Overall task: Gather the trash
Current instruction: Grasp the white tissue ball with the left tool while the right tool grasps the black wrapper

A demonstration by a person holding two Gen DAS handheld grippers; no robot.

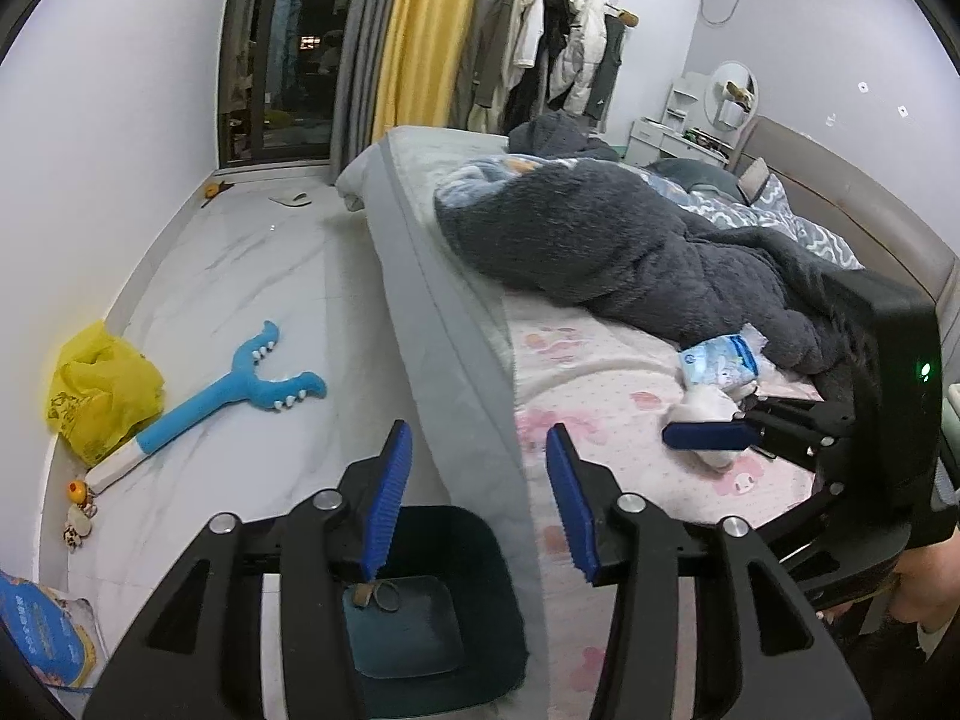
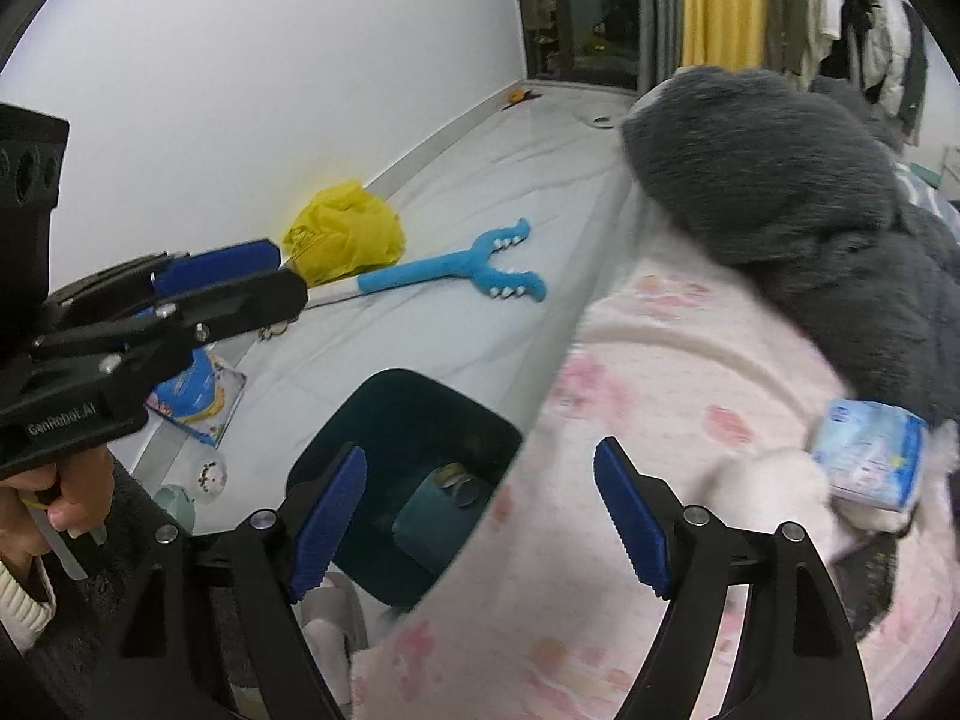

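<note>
A dark teal trash bin [image 1: 480, 564] stands on the floor against the bed's side; it also shows in the right wrist view [image 2: 402, 420], with something small lying at its bottom. A blue-and-white tissue packet [image 1: 720, 360] and crumpled white tissue [image 1: 708, 408] lie on the pink sheet by the grey blanket; the packet [image 2: 870, 462] and tissue [image 2: 774, 480] also show in the right wrist view. My left gripper [image 1: 480, 498] is open and empty above the bin and bed edge. My right gripper [image 2: 480, 516] is open and empty over the bed edge, left of the tissue.
A yellow plastic bag [image 1: 102, 390] and a blue forked plush toy [image 1: 240, 390] lie on the marble floor by the wall. A blue booklet [image 1: 42, 630] and small toys [image 1: 78, 510] sit near the wall. A fluffy grey blanket [image 1: 630, 252] covers the bed.
</note>
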